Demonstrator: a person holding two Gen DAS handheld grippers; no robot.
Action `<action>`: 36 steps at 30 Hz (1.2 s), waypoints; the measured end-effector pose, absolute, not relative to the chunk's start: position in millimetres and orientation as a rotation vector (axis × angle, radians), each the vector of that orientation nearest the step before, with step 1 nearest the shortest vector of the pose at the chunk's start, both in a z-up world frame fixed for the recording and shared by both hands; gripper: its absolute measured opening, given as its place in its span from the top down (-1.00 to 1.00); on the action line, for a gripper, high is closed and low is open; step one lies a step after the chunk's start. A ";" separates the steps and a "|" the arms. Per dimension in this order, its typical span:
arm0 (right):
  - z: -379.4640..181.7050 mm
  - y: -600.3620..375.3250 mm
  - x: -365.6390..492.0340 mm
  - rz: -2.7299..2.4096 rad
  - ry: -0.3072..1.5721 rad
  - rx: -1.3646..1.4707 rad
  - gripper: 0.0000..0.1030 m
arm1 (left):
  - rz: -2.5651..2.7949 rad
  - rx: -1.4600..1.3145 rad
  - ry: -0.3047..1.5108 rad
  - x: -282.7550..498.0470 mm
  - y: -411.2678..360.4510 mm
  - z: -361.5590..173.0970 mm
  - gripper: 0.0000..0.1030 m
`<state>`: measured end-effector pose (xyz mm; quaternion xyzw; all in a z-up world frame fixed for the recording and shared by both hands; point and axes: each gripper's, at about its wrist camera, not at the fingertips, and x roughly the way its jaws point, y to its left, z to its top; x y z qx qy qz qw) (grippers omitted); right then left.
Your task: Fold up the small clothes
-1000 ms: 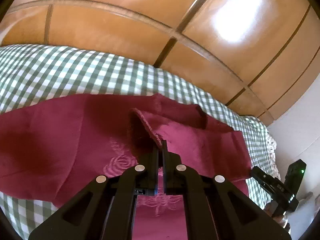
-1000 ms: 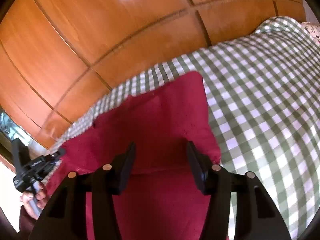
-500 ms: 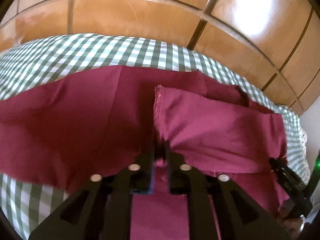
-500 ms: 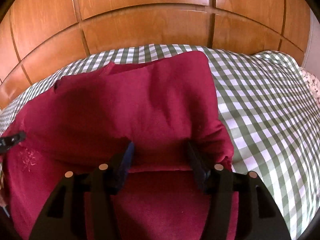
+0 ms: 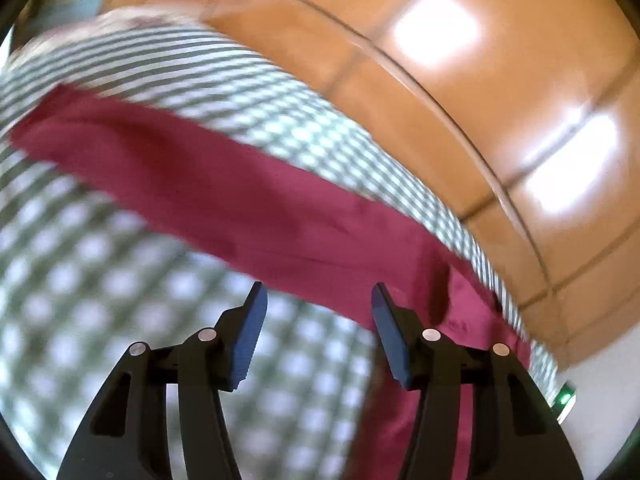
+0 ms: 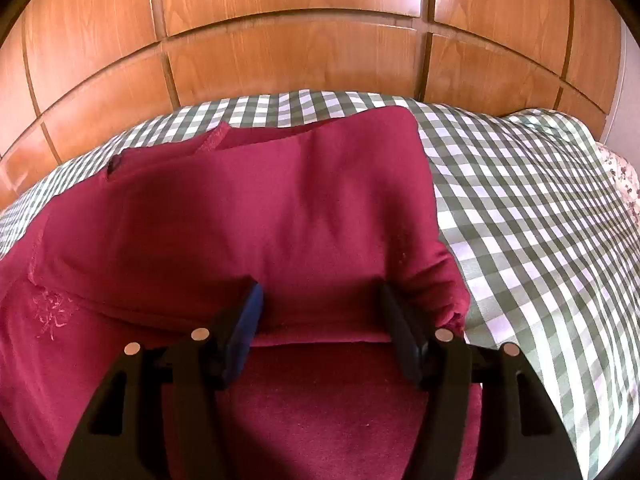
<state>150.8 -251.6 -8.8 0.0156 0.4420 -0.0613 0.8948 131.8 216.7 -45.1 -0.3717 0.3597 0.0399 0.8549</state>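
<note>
Dark red garment (image 6: pixel 248 216) lies on the green-and-white checked bedcover (image 6: pixel 532 216), folded over itself, a pale embroidered flower on its left part. I use the garment as my landmark.

Changes first. A second ago my left gripper (image 5: pixel 316 316) was pinching a raised fold of the garment; now its jaws have just been opening and stand spread, nothing between them. The fold is let go, and the gripper has swung out to the garment's left edge. Only blurred check cloth shows between the fingers, and the garment runs as a long red band beyond and to the right of them. That view is motion-smeared, so I can't read finer detail.

My right gripper (image 6: pixel 320 312) has also just been opening a bit. Its jaws are spread, straddling a folded edge of the garment. The fabric passes between the fingers, but I can't tell whether the pads touch it. The view has levelled out since a second ago.

Bedcover reaches out right of the garment, floral fabric (image 6: pixel 624 176) at its far right edge. Behind the garment, glossy wooden panels (image 6: pixel 296 40) with dark grooves.
</note>
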 end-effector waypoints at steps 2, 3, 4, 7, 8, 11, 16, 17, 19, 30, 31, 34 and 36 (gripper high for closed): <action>-8.7 -250.7 150.4 -0.130 0.915 0.027 -0.18 | 0.174 -0.828 0.747 114.3 252.3 -50.2 -0.04; -8.6 -250.5 150.3 -0.132 0.915 0.024 -0.18 | 0.208 -0.852 0.746 107.9 269.3 -52.8 -0.01; -8.5 -249.7 150.4 -0.134 0.915 0.020 -0.18 | 0.255 -0.893 0.745 100.1 289.3 -56.5 0.04; -8.3 -249.1 150.0 -0.138 0.914 0.014 -0.19 | 0.377 -0.998 0.708 82.9 339.0 -64.2 0.04; -8.3 -249.1 150.0 -0.138 0.914 0.013 -0.19 | 0.404 -1.019 0.698 79.4 348.4 -65.2 0.04; -8.5 -249.1 149.9 -0.140 0.914 0.010 -0.19 | 0.470 -1.089 0.677 75.2 380.3 -70.8 0.04; -8.7 -248.0 150.0 -0.146 0.915 -0.001 -0.19 | 0.483 -1.119 0.675 89.1 404.5 -79.6 0.11; -9.0 -248.1 150.1 -0.147 0.915 -0.003 -0.19 | 0.486 -1.105 0.680 92.9 406.9 -79.6 0.22; -9.2 -247.1 150.4 -0.152 0.915 -0.013 -0.19 | 0.498 -1.068 0.704 103.1 411.5 -80.0 0.63; -9.3 -246.0 149.7 -0.156 0.915 -0.027 -0.20 | 0.207 -0.843 0.631 143.5 325.5 2.0 0.84; -9.4 -246.1 149.8 -0.156 0.915 -0.025 -0.20 | 0.158 -0.814 0.630 151.3 303.3 9.6 0.84; -9.1 -246.5 149.9 -0.154 0.915 -0.023 -0.20 | 0.020 -0.762 0.649 173.2 244.3 20.0 0.84; -9.0 -246.8 149.9 -0.155 0.915 -0.024 -0.20 | -0.077 -0.714 0.668 187.0 197.7 23.4 0.84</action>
